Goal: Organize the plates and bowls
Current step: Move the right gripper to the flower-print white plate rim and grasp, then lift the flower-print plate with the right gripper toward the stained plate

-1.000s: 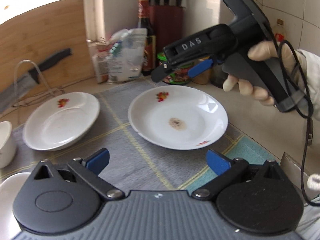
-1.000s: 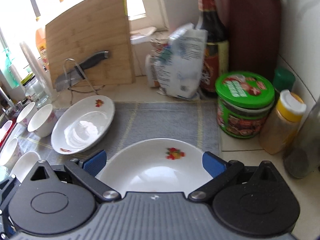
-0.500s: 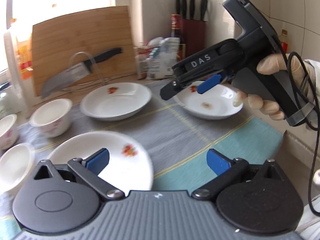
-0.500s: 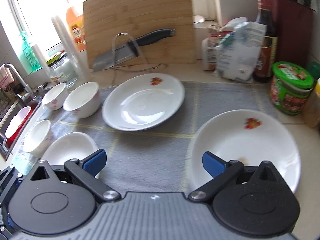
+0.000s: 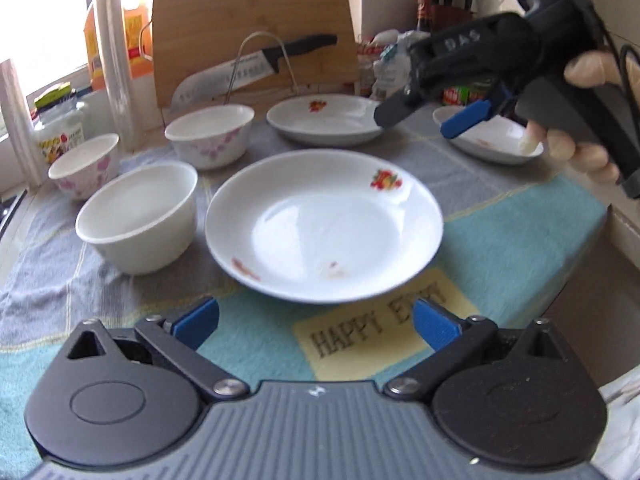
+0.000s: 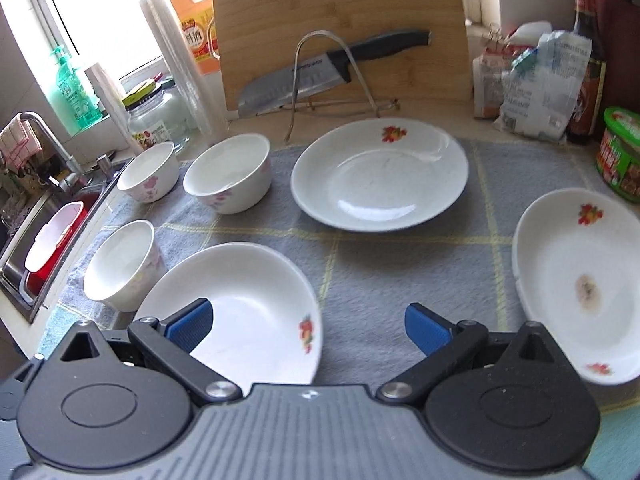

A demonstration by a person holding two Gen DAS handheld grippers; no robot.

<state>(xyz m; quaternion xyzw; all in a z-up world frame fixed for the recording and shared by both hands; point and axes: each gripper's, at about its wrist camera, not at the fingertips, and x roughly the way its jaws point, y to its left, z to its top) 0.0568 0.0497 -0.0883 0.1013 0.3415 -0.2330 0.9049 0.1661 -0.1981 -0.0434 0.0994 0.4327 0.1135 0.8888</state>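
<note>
Three white plates with a fruit print lie on the cloth mat. The near plate (image 5: 324, 224) (image 6: 248, 312) is just ahead of my open, empty left gripper (image 5: 316, 324). The far plate (image 5: 324, 120) (image 6: 380, 176) sits mid-mat, and the stained plate (image 5: 492, 140) (image 6: 576, 280) lies at the right. A plain white bowl (image 5: 136, 216) (image 6: 124, 264) and two floral bowls (image 5: 210, 136) (image 6: 148, 170) stand at the left. My right gripper (image 6: 308, 326) (image 5: 430, 114) hovers open above the mat between the plates, holding nothing.
A cutting board (image 6: 340, 28) leans at the back, with a knife (image 6: 328, 68) on a wire rack in front of it. The sink (image 6: 48, 232) is at the left edge. A bag (image 6: 540, 88), a sauce bottle (image 6: 588, 48) and a green tin (image 6: 622, 152) stand at the back right.
Both grippers have drawn back from the rear of the counter, so more of the mat and the bowls show. The left view now faces the near plate. Both stay open.
</note>
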